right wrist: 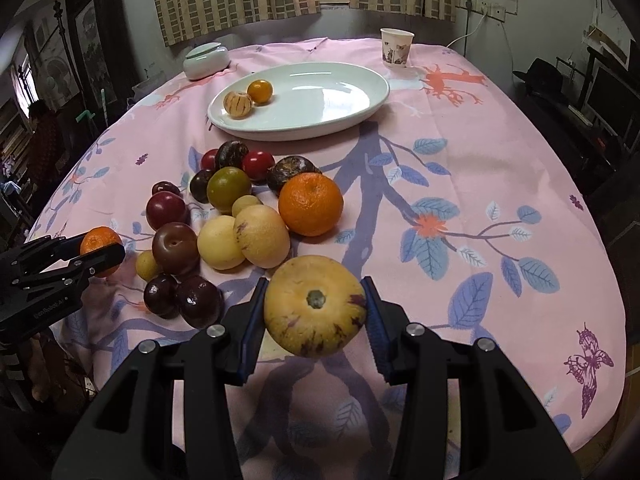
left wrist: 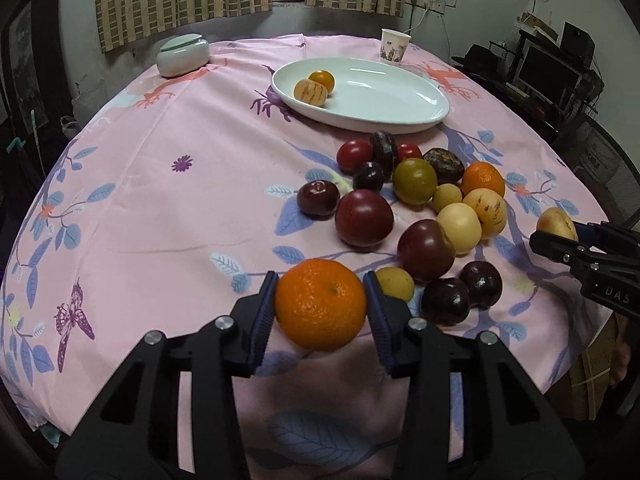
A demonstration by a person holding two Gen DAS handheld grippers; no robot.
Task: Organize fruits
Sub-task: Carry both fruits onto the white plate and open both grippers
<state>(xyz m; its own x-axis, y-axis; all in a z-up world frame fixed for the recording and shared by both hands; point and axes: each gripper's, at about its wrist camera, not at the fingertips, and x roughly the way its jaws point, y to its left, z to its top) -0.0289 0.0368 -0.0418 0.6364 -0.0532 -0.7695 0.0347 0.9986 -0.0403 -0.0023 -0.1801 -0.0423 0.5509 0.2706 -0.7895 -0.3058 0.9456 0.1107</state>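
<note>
My left gripper (left wrist: 320,304) is shut on an orange mandarin (left wrist: 320,306), held above the table's near edge; it also shows in the right wrist view (right wrist: 98,242). My right gripper (right wrist: 314,308) is shut on a yellow purple-streaked melon (right wrist: 314,306), seen also in the left wrist view (left wrist: 556,222). A white oval plate (left wrist: 384,100) (right wrist: 320,104) at the far middle holds a small orange (left wrist: 321,79) and a striped yellow fruit (left wrist: 310,90). A pile of plums, yellow fruits and another orange (right wrist: 310,204) lies on the cloth between the plate and the grippers.
A pink floral tablecloth (left wrist: 160,200) covers the round table. A lidded pale green jar (left wrist: 182,54) stands at the far left and a paper cup (left wrist: 394,46) at the far right. Dark furniture and a monitor (left wrist: 548,72) stand beyond the right edge.
</note>
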